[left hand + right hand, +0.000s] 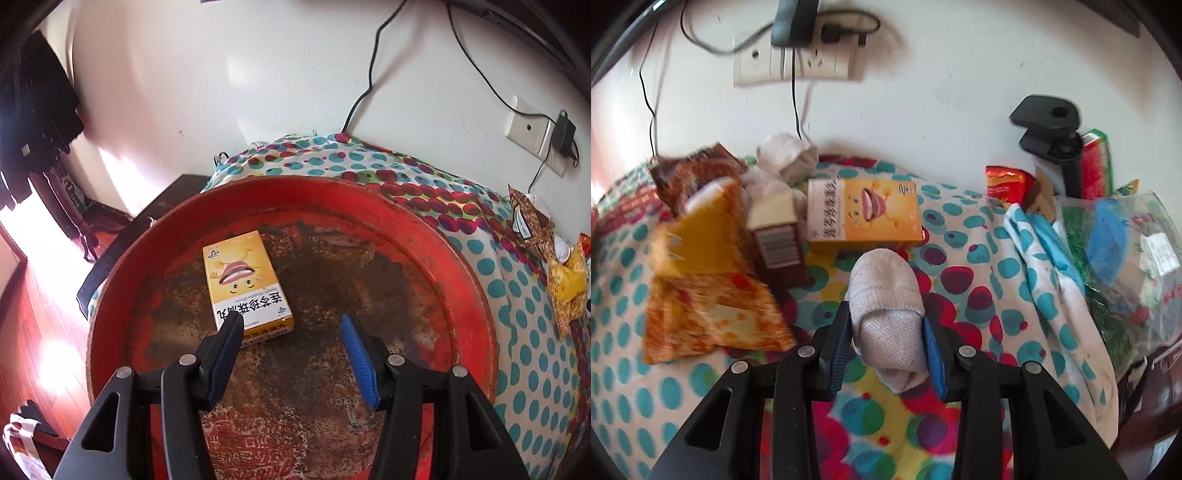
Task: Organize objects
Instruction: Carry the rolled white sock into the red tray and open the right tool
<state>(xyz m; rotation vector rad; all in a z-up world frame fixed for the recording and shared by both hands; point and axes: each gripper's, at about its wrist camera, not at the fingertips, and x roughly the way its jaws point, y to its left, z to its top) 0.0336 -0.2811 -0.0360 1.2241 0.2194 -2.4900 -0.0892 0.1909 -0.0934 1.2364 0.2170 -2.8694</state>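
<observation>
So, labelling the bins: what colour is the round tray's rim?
Red, worn rusty brown inside; the tray shows best in the left wrist view.

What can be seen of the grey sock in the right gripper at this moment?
The grey sock is rolled into a soft bundle of knitted fabric, pale grey with a coarser weave on its near part and a smoother rounded end pointing away from the camera. It sits between the blue pads of the right gripper, which press its sides in; its near end hangs below them. Under it lies the dotted cloth; whether it touches that cloth cannot be told.
</observation>
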